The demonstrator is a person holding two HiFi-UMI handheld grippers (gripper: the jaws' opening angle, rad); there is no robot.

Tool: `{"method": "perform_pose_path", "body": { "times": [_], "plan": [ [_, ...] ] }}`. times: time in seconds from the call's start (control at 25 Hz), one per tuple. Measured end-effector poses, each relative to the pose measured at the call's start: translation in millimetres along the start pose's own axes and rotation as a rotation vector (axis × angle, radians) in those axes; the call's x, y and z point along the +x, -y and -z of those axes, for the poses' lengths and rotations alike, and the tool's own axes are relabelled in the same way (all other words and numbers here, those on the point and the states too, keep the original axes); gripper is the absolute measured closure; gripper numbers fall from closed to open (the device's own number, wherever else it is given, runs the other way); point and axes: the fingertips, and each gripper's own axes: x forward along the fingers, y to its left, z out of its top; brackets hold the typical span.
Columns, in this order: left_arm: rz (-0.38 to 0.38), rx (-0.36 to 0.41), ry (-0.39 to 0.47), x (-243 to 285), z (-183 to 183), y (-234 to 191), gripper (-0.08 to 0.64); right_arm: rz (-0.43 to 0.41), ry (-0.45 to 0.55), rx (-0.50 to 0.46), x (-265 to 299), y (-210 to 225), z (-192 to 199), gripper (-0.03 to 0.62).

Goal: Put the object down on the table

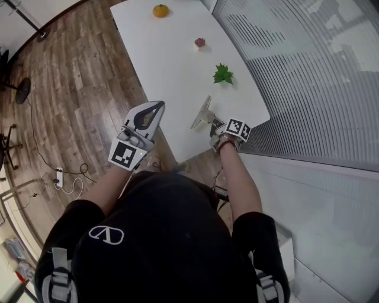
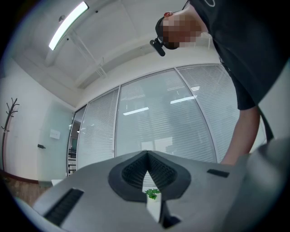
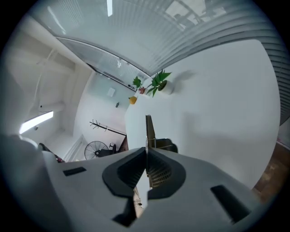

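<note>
- I am looking down on a long white bench (image 1: pixel 172 65) that is running away from me over a wooden floor (image 1: pixel 77 83), with a slatted glass wall (image 1: pixel 308 71) along its right side.
- I am holding the right gripper (image 3: pixel 146 154) over the near end of the bench. It is lying rolled onto its side, so the bench top is filling the right of its own view.
- Its fingers are pressing together on a thin brown strip (image 3: pixel 148 129), which is showing edge-on and sticking out past the tips. I cannot tell what the strip is, nor whether it is touching the bench.
- I am carrying the left gripper (image 1: pixel 159 106) at the bench's left edge, with its fingers meeting at the tips and nothing between them.
- 3 things are sitting well apart in a line farther up the bench. A green leafy plant (image 1: pixel 223 74) is nearest the right gripper, a small reddish potted plant (image 1: pixel 200 42) is beyond it, and an orange (image 1: pixel 160 10) is at the far end.
- The green leafy plant is also showing through the slit below the left fingertips.
</note>
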Motion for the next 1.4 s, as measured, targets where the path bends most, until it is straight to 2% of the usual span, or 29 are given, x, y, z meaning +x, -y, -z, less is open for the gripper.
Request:
{"method": "perform_pose_path", "body": {
  "times": [0.28,0.56,0.92,1.08,1.2,1.4],
  "plan": [
    [-0.026,0.007,-0.015,-3.4,7.0,-5.7,0.555,0.016,-0.081,0.227,25.4,30.0,6.3,0.588],
    [-0.044,0.014,-0.027,-3.1,9.4,-11.1,0.555,0.063,-0.129,0.284,32.7,48.0,10.6,0.588],
    [-0.047,0.02,-0.03,-0.5,12.0,-7.4,0.555,0.086,-0.159,0.287,36.9,55.4,13.3,0.576],
    [-0.042,0.013,-0.027,0.4,12.7,-5.2,0.555,0.102,-0.173,0.287,33.9,55.2,16.1,0.506],
    [-0.034,0.01,-0.027,1.5,13.4,-4.6,0.555,0.138,-0.166,0.257,29.2,56.1,13.2,0.422],
    [-0.013,-0.008,-0.019,7.8,15.9,-3.2,0.555,0.188,-0.136,0.178,11.3,54.6,1.3,0.403]
  ]
}}
